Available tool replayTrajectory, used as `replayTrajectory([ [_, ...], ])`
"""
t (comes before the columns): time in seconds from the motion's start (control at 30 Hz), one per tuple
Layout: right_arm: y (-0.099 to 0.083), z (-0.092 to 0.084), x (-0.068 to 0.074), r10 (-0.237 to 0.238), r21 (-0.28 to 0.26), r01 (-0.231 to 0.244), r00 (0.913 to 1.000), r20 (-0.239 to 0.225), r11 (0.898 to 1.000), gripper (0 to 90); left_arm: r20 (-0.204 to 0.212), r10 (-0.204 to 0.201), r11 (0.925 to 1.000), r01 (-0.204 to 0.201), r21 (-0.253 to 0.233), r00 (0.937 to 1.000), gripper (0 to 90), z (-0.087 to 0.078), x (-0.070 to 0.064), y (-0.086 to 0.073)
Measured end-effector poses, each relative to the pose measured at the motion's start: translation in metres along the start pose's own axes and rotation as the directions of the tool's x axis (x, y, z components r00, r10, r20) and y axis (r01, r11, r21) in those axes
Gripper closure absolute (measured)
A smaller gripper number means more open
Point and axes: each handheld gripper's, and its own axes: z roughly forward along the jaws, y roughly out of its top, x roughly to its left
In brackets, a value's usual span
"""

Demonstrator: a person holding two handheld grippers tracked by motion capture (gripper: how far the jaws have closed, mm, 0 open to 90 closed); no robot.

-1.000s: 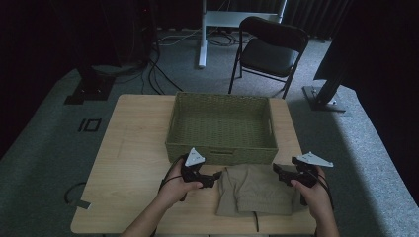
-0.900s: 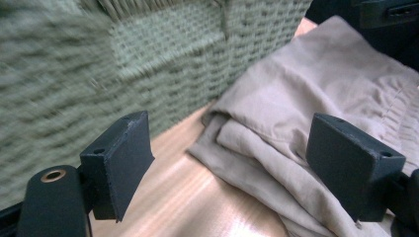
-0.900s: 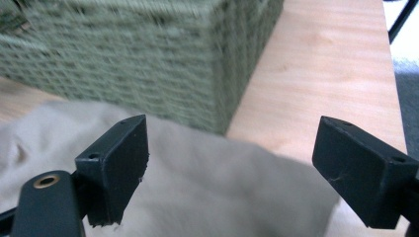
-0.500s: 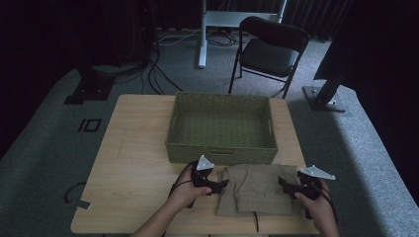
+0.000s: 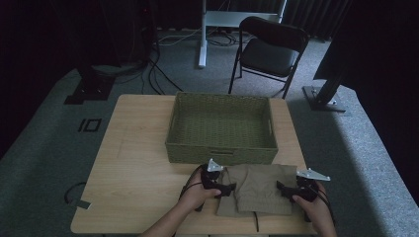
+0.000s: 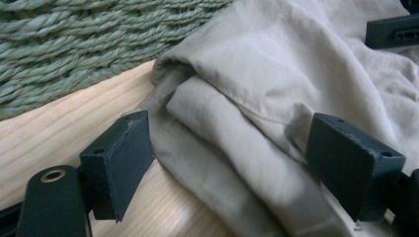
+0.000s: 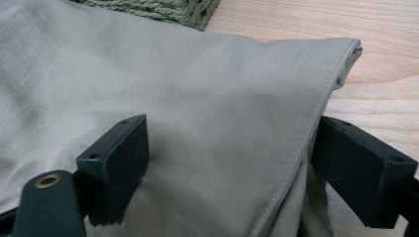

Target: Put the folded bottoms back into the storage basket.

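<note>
Two hand-held grippers – left (image 5: 228, 186), right (image 5: 281, 187) – stand open astride the folded cloth's (image 5: 259, 190) side edges on the desk (image 5: 138, 168), basket (image 5: 173, 143) just beyond. Closing shallow may pinch only top layers – the fold would sag open.

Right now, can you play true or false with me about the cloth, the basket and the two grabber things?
1. The folded tan cloth lies inside the green woven basket. False: it lies on the wooden table, in front of the basket.
2. The basket has nothing in it. True.
3. The left gripper has its jaws wide apart around the cloth's edge. True.
4. The right gripper is lifting the cloth high in the air. False: the cloth lies flat on the table, its edge between open jaws.
5. A black chair stands behind the table. True.
</note>
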Motion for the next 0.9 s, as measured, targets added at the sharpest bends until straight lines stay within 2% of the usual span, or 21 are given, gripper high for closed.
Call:
replayTrajectory([
  [0.17,0.0,0.001,0.0,-0.019,0.013,0.019,0.9998,-0.003,1.0,14.4,-0.016,0.003,1.0,-0.003,-0.002,0.9999,18.4,0.006,-0.004,0.004],
  [0.37,-0.001,0.003,-0.001,0.007,0.02,-0.007,0.9999,-0.011,1.0,16.3,-0.023,0.017,0.9998,-0.017,0.01,0.9996,17.9,0.014,-0.011,0.009],
  [0.43,-0.002,0.003,-0.001,0.012,0.013,-0.012,0.9999,-0.004,1.0,19.1,-0.034,0.043,0.999,-0.043,0.009,0.9985,18.0,0.017,-0.013,0.01],
  [0.5,-0.002,0.004,0.001,0.004,0.006,-0.004,1.0,-0.002,1.0,22.5,-0.051,0.087,0.9962,-0.086,0.009,0.9949,18.0,0.02,-0.016,0.01],
  [0.57,-0.002,0.004,0.001,-0.001,0.0,0.001,1.0,0.002,1.0,28.3,-0.076,0.123,0.9924,-0.123,0.005,0.9894,17.9,0.024,-0.019,0.01],
  [0.6,-0.003,0.003,0.002,-0.009,-0.004,0.009,0.9999,0.004,1.0,37.7,-0.084,0.122,0.9926,-0.122,0.005,0.989,17.1,0.025,-0.02,0.01],
  [0.63,-0.003,0.002,0.004,-0.013,-0.008,0.013,0.9999,-0.007,1.0,53.6,-0.089,0.125,0.9921,-0.125,0.007,0.9881,16.8,0.025,-0.021,0.01],
  [0.67,-0.003,0.001,0.005,-0.017,-0.003,0.017,0.9995,-0.026,1.0,62.2,-0.097,0.133,0.9912,-0.132,0.011,0.9865,16.9,0.025,-0.022,0.01],
  [0.7,-0.002,0.0,0.007,-0.016,0.008,0.016,0.9992,-0.037,1.0,63.2,-0.101,0.135,0.9908,-0.135,0.011,0.9857,16.9,0.026,-0.022,0.01],
  [0.83,0.0,0.0,0.01,-0.03,0.02,0.03,0.9992,-0.028,0.999,65.5,-0.086,0.139,0.9903,-0.139,0.01,0.9866,17.2,0.026,-0.022,0.01],
  [0.87,0.0,0.0,0.01,-0.031,0.021,0.032,0.9991,-0.028,0.999,65.1,-0.078,0.143,0.9898,-0.143,0.008,0.9867,18.8,0.026,-0.023,0.01],
  [0.9,0.0,0.0,0.009,-0.033,0.02,0.034,0.999,-0.029,0.999,65.2,-0.069,0.154,0.9881,-0.154,0.003,0.9857,26.0,0.025,-0.023,0.01],
])
